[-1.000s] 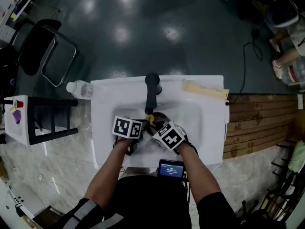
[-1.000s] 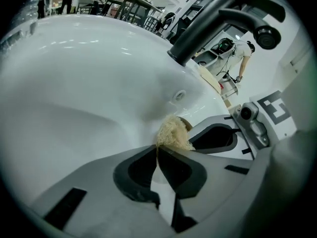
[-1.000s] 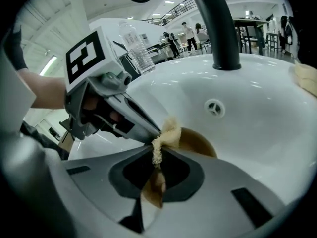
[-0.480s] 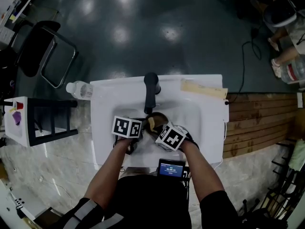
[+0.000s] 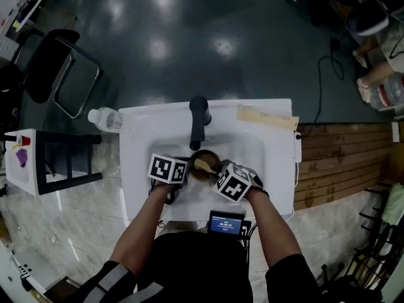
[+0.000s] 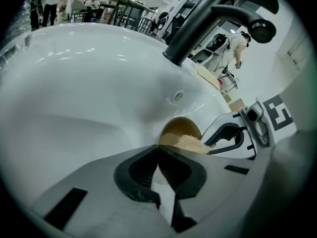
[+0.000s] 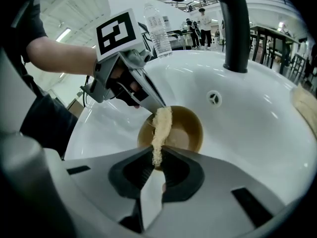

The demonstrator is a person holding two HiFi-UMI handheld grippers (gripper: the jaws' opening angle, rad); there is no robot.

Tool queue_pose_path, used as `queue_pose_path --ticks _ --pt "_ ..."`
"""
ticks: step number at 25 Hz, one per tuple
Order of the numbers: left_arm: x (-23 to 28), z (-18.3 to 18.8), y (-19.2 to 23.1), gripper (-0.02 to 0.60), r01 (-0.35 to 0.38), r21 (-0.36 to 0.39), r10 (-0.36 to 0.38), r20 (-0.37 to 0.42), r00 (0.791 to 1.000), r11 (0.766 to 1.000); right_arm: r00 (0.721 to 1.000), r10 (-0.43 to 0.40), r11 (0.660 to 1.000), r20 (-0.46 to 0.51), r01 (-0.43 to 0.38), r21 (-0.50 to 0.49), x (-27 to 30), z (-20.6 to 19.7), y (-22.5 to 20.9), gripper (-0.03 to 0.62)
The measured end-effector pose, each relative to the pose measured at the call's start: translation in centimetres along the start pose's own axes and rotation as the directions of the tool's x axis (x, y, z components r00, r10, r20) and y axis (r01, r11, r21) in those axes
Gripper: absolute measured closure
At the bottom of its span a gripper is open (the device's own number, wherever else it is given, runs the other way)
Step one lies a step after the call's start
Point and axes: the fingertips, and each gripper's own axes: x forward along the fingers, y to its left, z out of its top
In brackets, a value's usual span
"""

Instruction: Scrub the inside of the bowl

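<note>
Both clamped: left claw [image 6: 158, 150] on the bowl [image 6: 179, 130] rim, right claw [image 7: 157, 157] on the scrubber [image 7: 162, 123] inside it.

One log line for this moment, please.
left gripper: shut on rim of brown round bowl | right gripper: shut on tan fibrous scrub pad | pad: reaching into bowl | site: white ceramic sink

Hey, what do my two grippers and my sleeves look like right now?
The left gripper and right gripper are pale grey plastic with dark pads lining the jaws. Each carries a white cube printed with black square markers. The sleeves are short and black; the left one has a grey stripe.
</note>
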Motion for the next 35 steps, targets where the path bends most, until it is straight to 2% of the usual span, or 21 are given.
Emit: queue_pose_path --ticks 3,6,12,18,23,29,35 --pt "0.0 -0.1 -0.1 0.569 -0.002 0.011 0.002 -0.005 1.0 1.0 0.996 -0.087 0.995 -0.025 0.086 -0.053 -0.5 -0.3 -0.9 0.553" --pt "0.0 -0.2 -0.3 0.569 -0.007 0.026 0.007 -0.008 1.0 1.0 0.979 -0.197 0.973 -0.046 0.19 -0.128 -0.7 -0.2 -2.2 0.553" --pt "-0.1 0.0 -0.5 0.569 -0.008 0.04 0.008 -0.011 1.0 0.999 0.931 -0.357 0.908 -0.077 0.327 -0.261 -0.5 0.4 -4.2 0.553" --pt "0.1 -0.1 -0.7 0.566 -0.022 0.064 0.023 -0.018 1.0 0.998 0.866 -0.495 0.838 -0.07 0.456 -0.299 0.4 1.5 -5.9 0.553" --pt "0.1 -0.3 -0.8 0.566 -0.021 0.054 0.023 -0.024 0.999 0.998 0.861 -0.501 0.834 -0.09 0.453 -0.315 1.7 2.6 -6.0 0.553" --pt "0.1 -0.3 -0.8 0.566 -0.007 0.008 0.007 -0.014 1.0 1.0 0.886 -0.452 0.853 -0.106 0.394 -0.343 2.8 2.7 -5.5 0.553" --pt "0.0 -0.1 -0.6 0.566 -0.01 -0.022 0.01 0.001 1.0 1.0 0.899 -0.42 0.842 -0.122 0.335 -0.424 3.2 2.4 -4.4 0.553"
